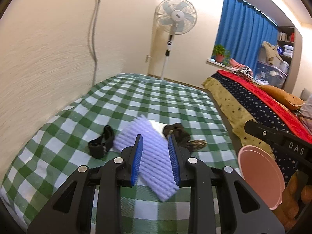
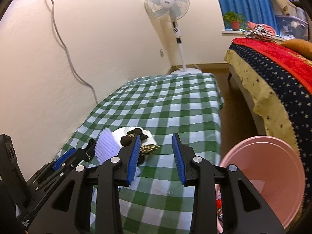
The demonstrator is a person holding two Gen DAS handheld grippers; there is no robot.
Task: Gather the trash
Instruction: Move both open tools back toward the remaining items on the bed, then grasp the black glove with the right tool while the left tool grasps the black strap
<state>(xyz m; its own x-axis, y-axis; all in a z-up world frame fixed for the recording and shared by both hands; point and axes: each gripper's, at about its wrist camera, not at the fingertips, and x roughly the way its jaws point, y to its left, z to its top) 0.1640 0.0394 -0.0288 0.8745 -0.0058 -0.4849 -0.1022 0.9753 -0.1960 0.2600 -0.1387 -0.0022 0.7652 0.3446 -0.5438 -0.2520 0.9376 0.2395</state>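
Biggest thing in both views is the green checked tablecloth [image 1: 148,101], filling the middle and lower part of each frame, with the cream wall running up the left side. A second surface with the starry blue and red blanket [image 1: 253,97] sits along the right edge, and a standing fan [image 1: 176,15] is at the top center.

Next down in size: the pink basin [image 2: 273,175], lower right in the right wrist view. I'd guess that's the trash bin here. Something reddish shows low inside it behind the gripper frame, but I can't tell what it is, so maybe a piece or two is already collected.

The rest of the trash is still bunched in one pile mid-frame on the cloth: a lavender foam net sleeve [image 1: 148,156], a white crumpled piece [image 2: 120,133] under it, a dark brown wad [image 1: 175,132] with a leopard-print bit [image 1: 198,142], and a black strap [image 1: 101,144] just left of the foam.

The left gripper [image 1: 155,142] has its blue pads spread fairly wide, framing the foam sleeve, though the foam is blurred and I can't tell if the pads are touching it. The right gripper [image 2: 156,142] is also spread wide, holding nothing, hovering over bare cloth between the pile and the basin.

So my read: early days, most of the pile still to go, foam sleeve probably first.
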